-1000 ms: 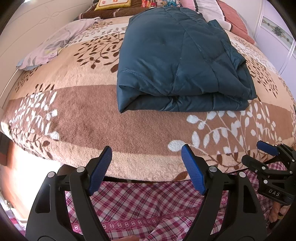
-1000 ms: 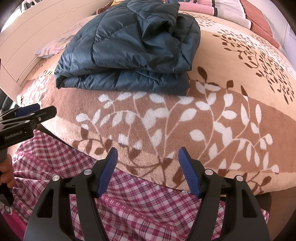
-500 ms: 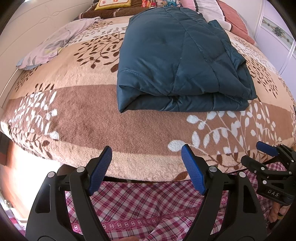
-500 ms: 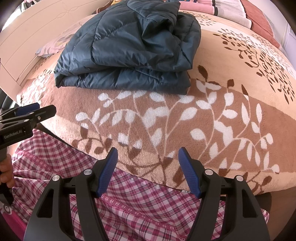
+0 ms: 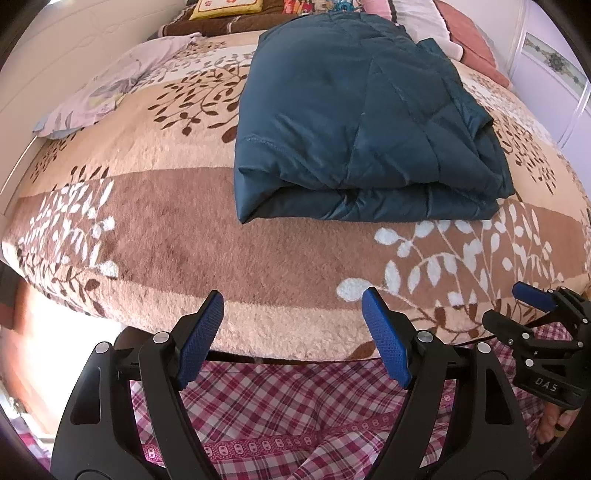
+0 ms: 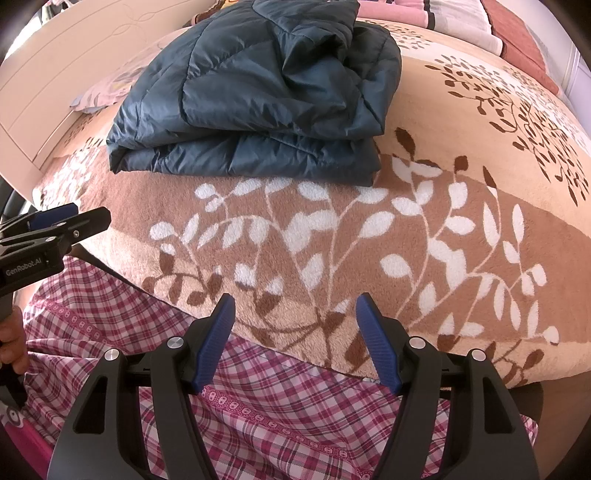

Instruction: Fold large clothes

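Jacket (image 5: 362, 125), dark teal, quilted, folded into thick rectangle, lying on leaf-patterned blanket (image 5: 166, 236) mid-bed. Left gripper (image 5: 291, 310) jaws spread wide, nothing between them, hovering at near bed edge, well apart from jacket. Right gripper (image 6: 295, 314) likewise spread, empty, over plaid fabric (image 6: 266, 406). Pillows (image 5: 436, 22) beyond jacket.

One folded jacket (image 5: 362, 122) on one bed (image 5: 155, 236); two grippers, left (image 5: 291, 332) and right (image 6: 295, 334); one pale cloth (image 5: 107, 92) beside the jacket.

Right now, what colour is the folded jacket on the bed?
Dark teal-blue, quilted puffer jacket; clearest in the left wrist view.
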A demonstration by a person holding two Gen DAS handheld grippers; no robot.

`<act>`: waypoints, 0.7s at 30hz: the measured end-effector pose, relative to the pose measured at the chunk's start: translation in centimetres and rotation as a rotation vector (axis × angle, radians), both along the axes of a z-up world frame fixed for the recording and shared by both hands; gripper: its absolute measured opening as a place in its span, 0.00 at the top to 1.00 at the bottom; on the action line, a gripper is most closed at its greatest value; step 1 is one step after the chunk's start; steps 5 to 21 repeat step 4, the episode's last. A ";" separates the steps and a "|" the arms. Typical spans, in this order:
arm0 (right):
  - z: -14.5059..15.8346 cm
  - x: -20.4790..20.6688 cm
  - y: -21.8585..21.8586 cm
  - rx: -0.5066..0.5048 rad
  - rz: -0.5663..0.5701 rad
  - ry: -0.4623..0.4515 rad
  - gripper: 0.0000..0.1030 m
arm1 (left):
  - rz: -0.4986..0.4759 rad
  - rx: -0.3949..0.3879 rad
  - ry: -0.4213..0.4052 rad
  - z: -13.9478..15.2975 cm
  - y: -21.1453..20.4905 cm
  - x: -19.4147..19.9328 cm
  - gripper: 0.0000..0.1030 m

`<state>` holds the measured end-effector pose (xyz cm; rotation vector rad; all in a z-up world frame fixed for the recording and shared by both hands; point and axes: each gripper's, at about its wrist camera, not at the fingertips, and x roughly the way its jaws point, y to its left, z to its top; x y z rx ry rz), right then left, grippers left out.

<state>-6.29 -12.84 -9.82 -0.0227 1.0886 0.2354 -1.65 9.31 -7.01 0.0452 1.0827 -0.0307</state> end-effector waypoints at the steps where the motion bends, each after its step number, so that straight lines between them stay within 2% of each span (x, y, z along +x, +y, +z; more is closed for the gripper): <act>1: 0.0 -0.1 0.0 0.000 0.000 0.000 0.34 | 0.002 -0.002 0.001 0.0 0.1 0.0 0.25; 21: 0.0 -0.2 0.0 0.000 0.001 0.001 0.34 | 0.004 -0.005 0.001 -0.1 0.2 0.1 0.25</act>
